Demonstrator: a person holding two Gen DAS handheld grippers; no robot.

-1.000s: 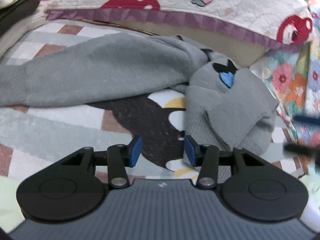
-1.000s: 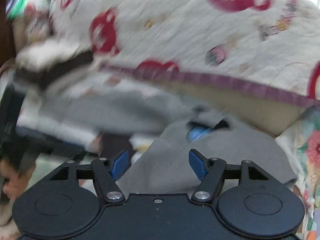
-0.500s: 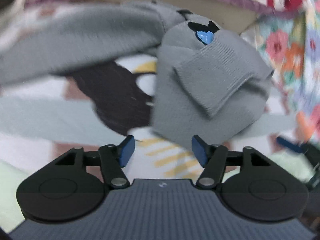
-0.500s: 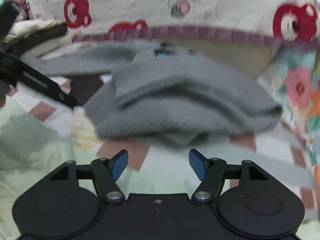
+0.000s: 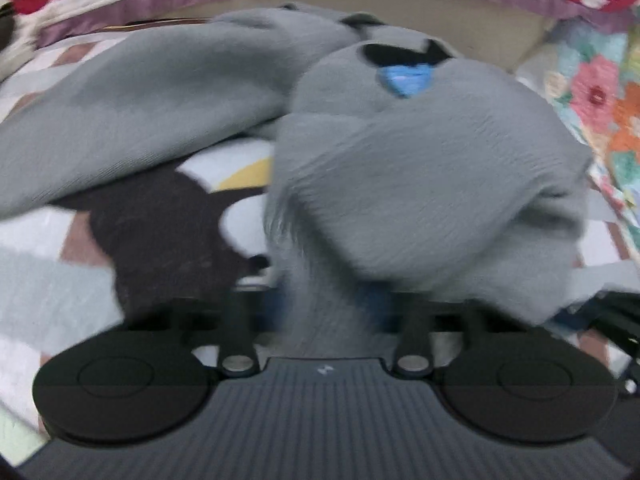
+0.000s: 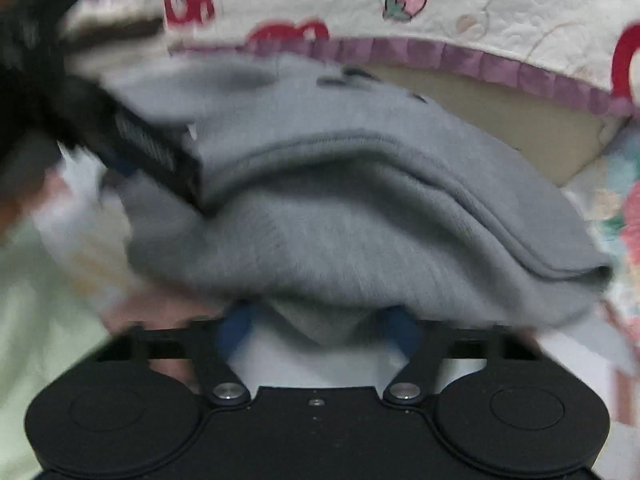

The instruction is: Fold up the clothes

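patterned bedsheet [image 5: 60, 280], bear-print quilt [image 6: 480, 8] behind grey sweater [image 5: 420, 184]

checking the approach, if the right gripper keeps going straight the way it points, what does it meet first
The right gripper, jaws closing, would go straight into the near edge of the grey sweater, whose hem already hangs between the blue pads. Blur hides whether they touch it.

Bed [image 5: 52, 288] covered by a checked sheet in pale grey, white and reddish brown, with a dark cartoon figure [image 5: 172, 232] printed on it. Grey sweater [image 5: 420, 184] lying directly on the sheet, bunched just right of that figure, one sleeve [image 5: 132, 120] stretched left above it. Beyond the sweater, a quilt [image 6: 460, 8] with red bears and purple trim.
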